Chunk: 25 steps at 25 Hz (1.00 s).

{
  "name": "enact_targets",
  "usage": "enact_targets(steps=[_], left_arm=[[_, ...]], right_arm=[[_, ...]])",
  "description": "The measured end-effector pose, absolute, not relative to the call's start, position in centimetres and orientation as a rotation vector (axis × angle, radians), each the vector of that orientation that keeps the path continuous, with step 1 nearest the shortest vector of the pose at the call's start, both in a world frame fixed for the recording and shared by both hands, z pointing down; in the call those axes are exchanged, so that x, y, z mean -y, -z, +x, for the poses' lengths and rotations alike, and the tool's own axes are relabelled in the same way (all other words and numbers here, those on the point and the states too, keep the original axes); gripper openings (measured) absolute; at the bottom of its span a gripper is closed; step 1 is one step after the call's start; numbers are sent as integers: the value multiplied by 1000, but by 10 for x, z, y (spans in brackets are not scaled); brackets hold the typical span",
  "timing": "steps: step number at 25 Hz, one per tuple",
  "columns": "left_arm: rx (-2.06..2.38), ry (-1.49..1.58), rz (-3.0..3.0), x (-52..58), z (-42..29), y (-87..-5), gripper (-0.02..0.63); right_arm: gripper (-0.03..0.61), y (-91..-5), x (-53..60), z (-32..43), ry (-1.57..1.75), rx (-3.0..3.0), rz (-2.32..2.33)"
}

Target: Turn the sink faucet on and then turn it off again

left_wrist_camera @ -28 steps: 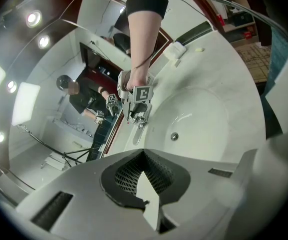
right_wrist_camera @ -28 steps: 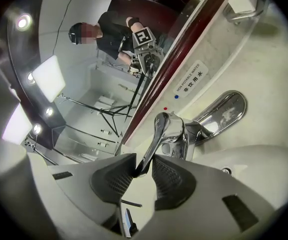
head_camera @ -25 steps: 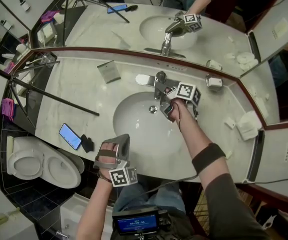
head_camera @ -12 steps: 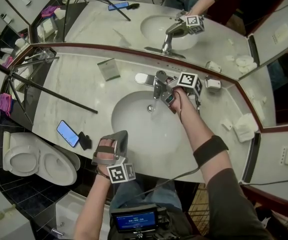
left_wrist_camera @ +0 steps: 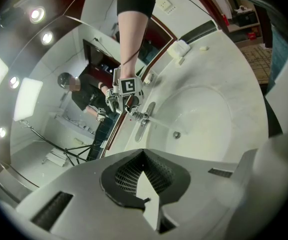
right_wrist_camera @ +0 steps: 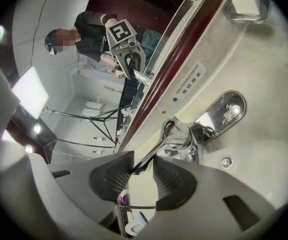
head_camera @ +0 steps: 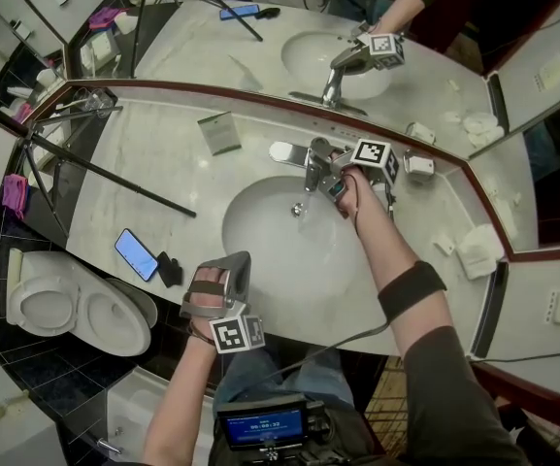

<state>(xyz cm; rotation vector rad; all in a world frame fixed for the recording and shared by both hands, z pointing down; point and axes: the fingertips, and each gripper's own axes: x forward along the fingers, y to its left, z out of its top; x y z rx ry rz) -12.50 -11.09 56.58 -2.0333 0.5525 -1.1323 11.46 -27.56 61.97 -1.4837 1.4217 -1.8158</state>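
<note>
1. A blue-screened smartphone [head_camera: 136, 254] lies on the pale marble counter [head_camera: 144, 178], at 9 o'clock of the white oval sink basin [head_camera: 260, 255]. It plays no part in the task.
2. The left gripper [head_camera: 238, 265] hangs at the basin's 7 o'clock, over the front rim. Its jaws are fully together with nothing between them, and it looks idle.
3. The chrome single-lever faucet [head_camera: 311, 168] stands at the basin's 12 o'clock, on the back edge of the counter. Its thin chrome lever [right_wrist_camera: 158, 146] is raised. In the left gripper view a pale stream [left_wrist_camera: 161, 125] seems to run from the faucet toward the drain [left_wrist_camera: 176, 134]. I judge the water to be on, so turning it off is the step in hand.
4. The right gripper [right_wrist_camera: 143, 162] sits at the basin's 1 o'clock. Its jaws are apart and have just been closing a little, with the lever's tip between the pads. The gap looks wider than the lever, so it is straddled rather than clamped.
5. The next move probably calls for pressing the lever down to its rest until the stream stops. The slim tip must not slip out from between the pads.
</note>
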Motion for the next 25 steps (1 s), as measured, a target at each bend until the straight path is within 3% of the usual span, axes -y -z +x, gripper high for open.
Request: enact_targets(steps=[12, 17, 25], left_arm=[[-597, 1110, -2035, 108, -114, -541, 0], [-635, 1093, -2040, 108, -105, -528, 0], [-742, 1057, -2177, 107, -96, -515, 0]], right_arm=[[137, -608, 236, 100, 1774, -1539, -1545], [24, -563, 212, 102, 1586, -1797, -1624], [17, -509, 156, 100, 1226, -2246, -1828]])
